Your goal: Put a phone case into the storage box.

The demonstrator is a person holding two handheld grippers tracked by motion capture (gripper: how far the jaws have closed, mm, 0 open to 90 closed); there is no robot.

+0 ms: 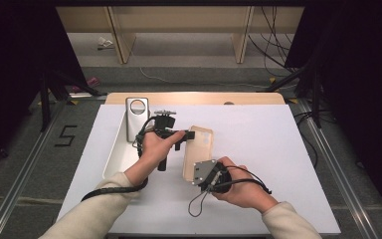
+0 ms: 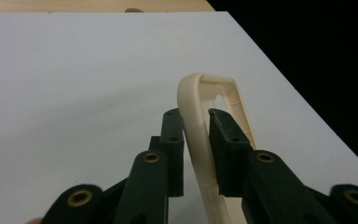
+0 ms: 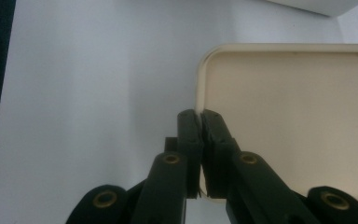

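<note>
A cream phone case is held just above the white table top between both hands. My left gripper comes in from the left and is shut on the case's upper side rim. In the left gripper view, the curved cream rim sits pinched between the two black pads of the left gripper. My right gripper, with its grey plate on top, grips the case's near end. In the right gripper view, the right gripper has its jaws closed on the thin edge of the case, whose hollow inside faces the camera.
A silver phone with a round camera ring lies at the far end of a long white tray left of the hands. The white table top stretches to the right. Cables trail from both grippers near the front edge.
</note>
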